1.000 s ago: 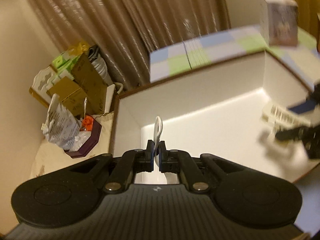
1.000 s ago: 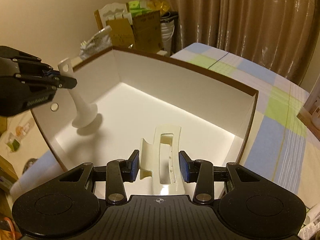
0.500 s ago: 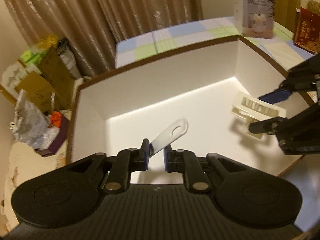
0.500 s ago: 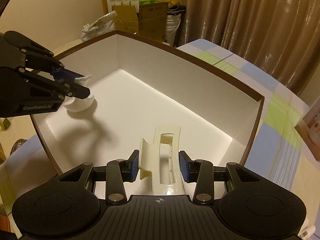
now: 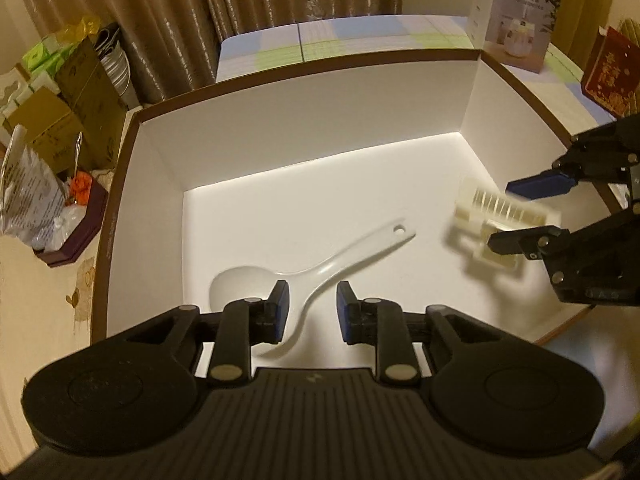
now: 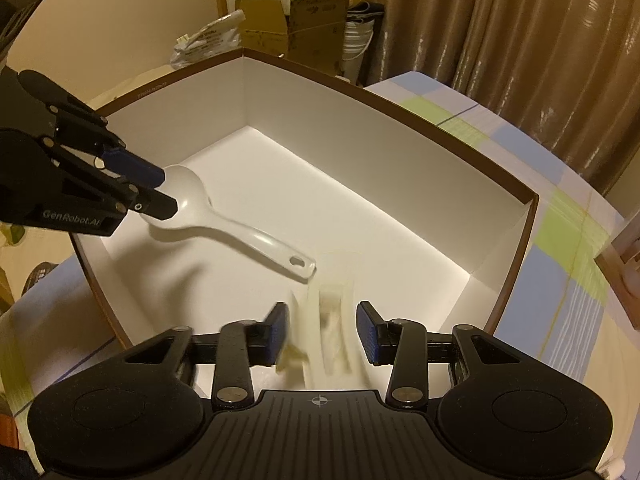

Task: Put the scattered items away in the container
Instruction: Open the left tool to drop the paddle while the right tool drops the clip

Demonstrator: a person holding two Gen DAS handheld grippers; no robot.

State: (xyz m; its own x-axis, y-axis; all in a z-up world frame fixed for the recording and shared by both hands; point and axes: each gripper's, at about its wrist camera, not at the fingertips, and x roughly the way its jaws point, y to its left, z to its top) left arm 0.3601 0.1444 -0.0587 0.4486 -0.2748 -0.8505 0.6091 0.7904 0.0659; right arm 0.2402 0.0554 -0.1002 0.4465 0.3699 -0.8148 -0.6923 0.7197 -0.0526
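A white rice spoon (image 5: 320, 268) (image 6: 240, 236) lies flat on the floor of the white box with a brown rim (image 5: 320, 92) (image 6: 360, 128). My left gripper (image 5: 308, 296) (image 6: 164, 192) hovers over the spoon's neck. Its jaws are opening, the neck runs between them, and the pads do not press on it. My right gripper (image 6: 322, 316) (image 5: 500, 216) is shut on a cream plastic clip (image 6: 332, 320) (image 5: 480, 208), held inside the box near its right wall. The clip looks blurred in both views.
The box stands on a checked cloth (image 6: 560, 200). A white carton (image 5: 516, 16) and a red box (image 5: 612, 76) stand behind it to the right. Cardboard boxes (image 5: 68, 100) and a plastic bag (image 5: 28, 200) crowd the left, in front of curtains.
The left jaws have parted and let go of the spoon, which went from upright to lying flat in the box. The right gripper kept its hold on the clip.
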